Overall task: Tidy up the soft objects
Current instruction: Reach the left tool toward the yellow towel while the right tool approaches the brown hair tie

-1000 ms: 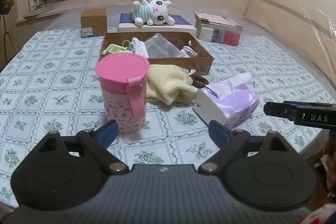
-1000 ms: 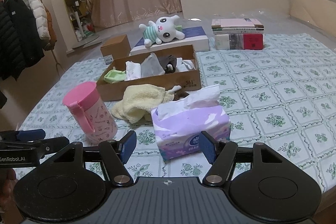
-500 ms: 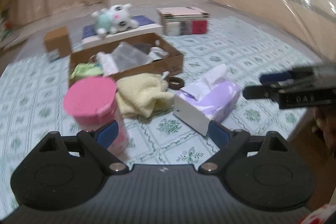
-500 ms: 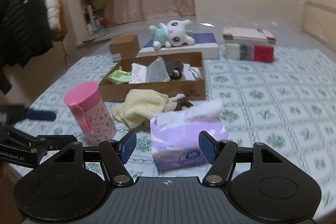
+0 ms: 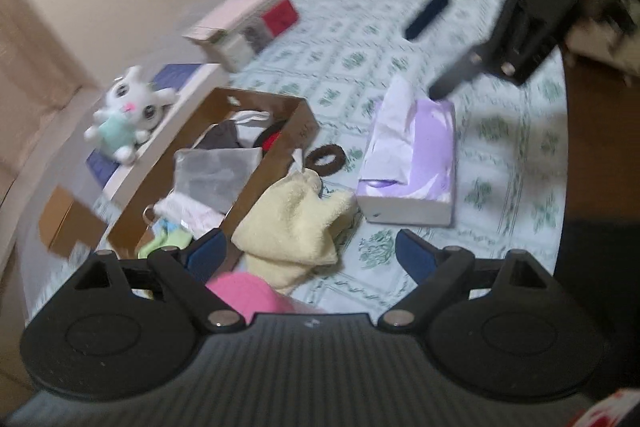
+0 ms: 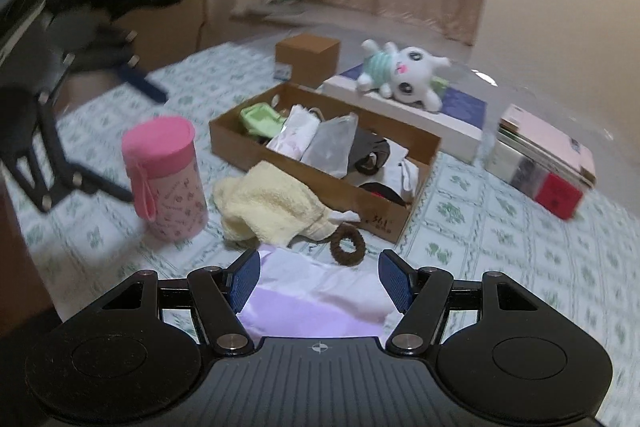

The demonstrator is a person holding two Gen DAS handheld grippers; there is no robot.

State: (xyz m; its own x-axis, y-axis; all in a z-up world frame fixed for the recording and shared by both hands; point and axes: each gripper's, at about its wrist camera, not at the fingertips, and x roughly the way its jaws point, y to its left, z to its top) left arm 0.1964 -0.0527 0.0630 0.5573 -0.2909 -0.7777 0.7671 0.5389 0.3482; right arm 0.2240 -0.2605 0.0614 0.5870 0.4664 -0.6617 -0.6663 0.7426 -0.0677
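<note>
A yellow towel lies crumpled on the patterned cloth beside a shallow cardboard tray holding socks, cloths and a clear bag. A brown hair tie lies at the tray's corner. A white plush rabbit rests on a flat box behind. My left gripper is open, hovering over the towel with nothing between its fingers. My right gripper is open above the purple tissue pack; its pads do not touch it.
A pink lidded cup stands left of the towel. A small brown box, a stack of books and the table's edge bound the area. Dark coats hang at the back left.
Both views have rolled and swung. The left gripper moved from the pink cup over the towel. The right gripper moved in over the tissue pack. Neither gripper's opening changed.
</note>
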